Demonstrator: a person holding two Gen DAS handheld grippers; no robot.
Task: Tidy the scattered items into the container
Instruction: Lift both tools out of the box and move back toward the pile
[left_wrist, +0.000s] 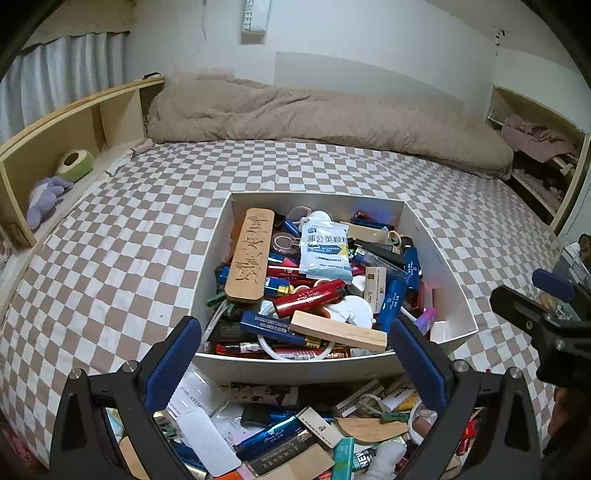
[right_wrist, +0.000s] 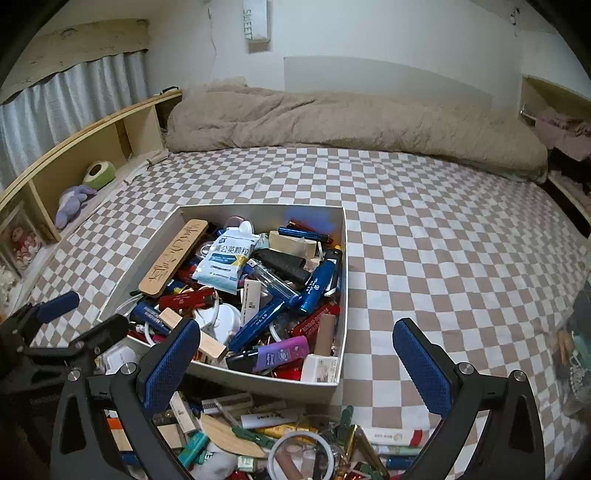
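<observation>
The white rectangular cardboard box (left_wrist: 450, 258) ahead of both tools is already heaped, but a mixed pile of small items (right_wrist: 280, 435) lies under the wide-open, empty left tool (left_wrist: 295, 350) and right tool (right_wrist: 295, 354).

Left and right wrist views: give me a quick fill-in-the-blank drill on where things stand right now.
1. The white box sits on a ____-patterned bedsheet.
2. The left gripper and the right gripper both have their jaws ____.
3. The long wooden plaque with carved characters lies ____ the box.
4. The white medicine sachet in the box has ____ print.

Missing words: checkered; open; inside; blue
</observation>
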